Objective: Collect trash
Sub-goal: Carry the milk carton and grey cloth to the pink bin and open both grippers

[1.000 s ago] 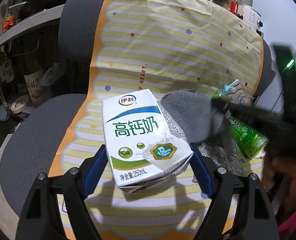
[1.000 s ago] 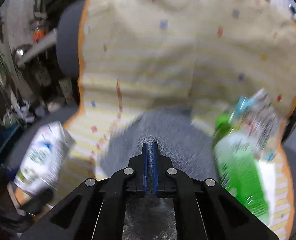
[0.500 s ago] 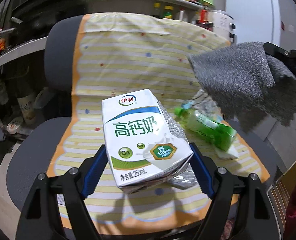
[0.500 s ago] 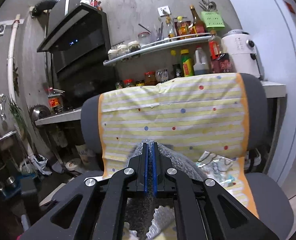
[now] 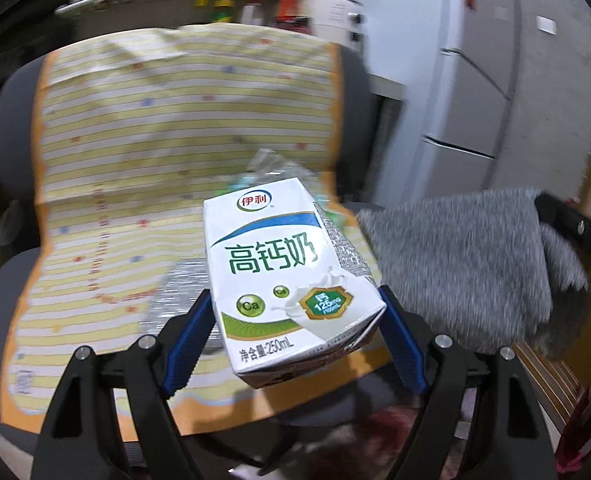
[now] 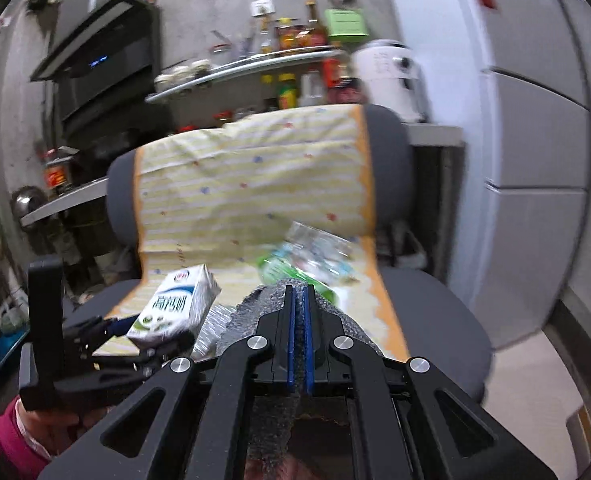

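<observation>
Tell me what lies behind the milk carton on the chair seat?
Behind the milk carton in the left tool lie a crumpled clear wrapper and a green bottle, mostly hidden by the carton.

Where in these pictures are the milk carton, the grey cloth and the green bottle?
milk carton (image 5: 283,276), left wrist view, its printed front face.
grey cloth (image 5: 463,264), left wrist view, middle of its fuzzy surface.
green bottle (image 6: 279,268), right wrist view, its blurred body.

Left gripper (image 5: 295,320) jaws clamped wide on a held item; right gripper (image 6: 299,320) jaws pinched nearly together.

chair (image 6: 435,320) | striped cloth (image 5: 155,128) | green bottle (image 6: 291,268), foil wrapper (image 5: 175,300)
</observation>
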A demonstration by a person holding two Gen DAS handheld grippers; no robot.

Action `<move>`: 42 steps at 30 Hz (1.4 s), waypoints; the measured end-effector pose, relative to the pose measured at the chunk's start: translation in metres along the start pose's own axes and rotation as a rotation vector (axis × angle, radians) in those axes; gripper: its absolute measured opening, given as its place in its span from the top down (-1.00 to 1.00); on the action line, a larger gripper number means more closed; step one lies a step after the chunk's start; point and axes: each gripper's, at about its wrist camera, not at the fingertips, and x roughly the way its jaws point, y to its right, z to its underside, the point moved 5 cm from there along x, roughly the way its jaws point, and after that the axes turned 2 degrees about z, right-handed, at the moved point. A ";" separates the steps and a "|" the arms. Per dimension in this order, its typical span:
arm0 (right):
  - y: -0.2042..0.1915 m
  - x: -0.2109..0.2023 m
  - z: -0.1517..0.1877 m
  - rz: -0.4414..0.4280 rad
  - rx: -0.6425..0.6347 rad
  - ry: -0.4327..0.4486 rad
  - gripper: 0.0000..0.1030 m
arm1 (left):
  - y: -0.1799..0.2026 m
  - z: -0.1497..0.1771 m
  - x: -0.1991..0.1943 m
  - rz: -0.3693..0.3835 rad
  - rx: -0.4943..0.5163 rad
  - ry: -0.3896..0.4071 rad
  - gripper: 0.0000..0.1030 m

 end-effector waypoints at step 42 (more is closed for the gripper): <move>0.157 -0.106 0.102 0.384 0.305 -0.046 0.21 | 0.216 0.063 0.035 0.510 0.346 -0.130 -0.54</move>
